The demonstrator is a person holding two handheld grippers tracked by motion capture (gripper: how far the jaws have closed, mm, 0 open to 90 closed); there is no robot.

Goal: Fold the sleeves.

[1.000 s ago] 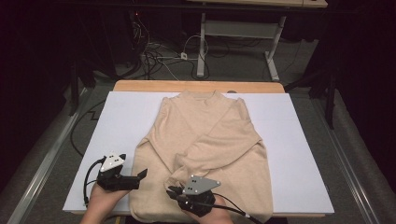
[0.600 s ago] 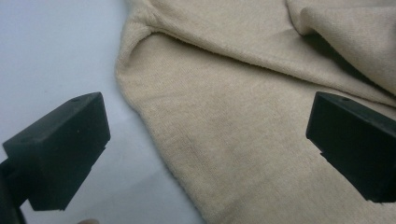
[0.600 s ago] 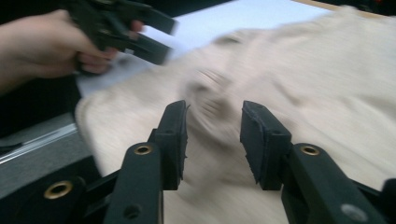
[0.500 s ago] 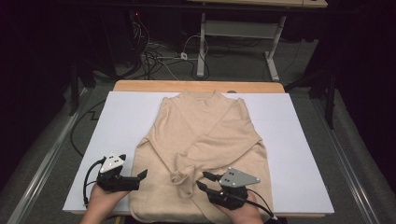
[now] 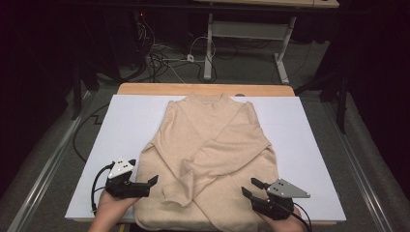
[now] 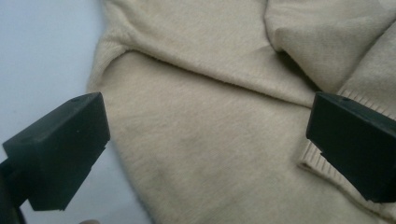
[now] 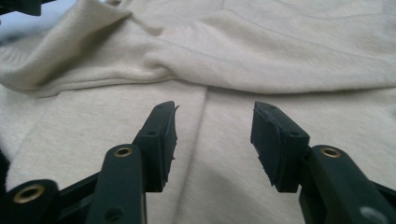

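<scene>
Left tongs [image 5: 153, 180] wide, right tongs [image 5: 249, 187] half-spread after just opening, both empty beside sweater [image 5: 212, 159] hem. Risk: uneven grabs skewing fold, dislodging crossed sleeves.

One beige sweater [image 5: 212, 159], one white sheet [image 5: 309, 145], two grippers: left gripper [image 5: 151, 184], right gripper [image 5: 252, 187]

Sweater [image 5: 212, 159], cream-beige knit with ribbed cuffs and high collar, lying flat on the white-covered counter [image 5: 309, 121], collar at the far edge, hem at the near edge, both sleeves folded diagonally across the body, crossing over the front
</scene>
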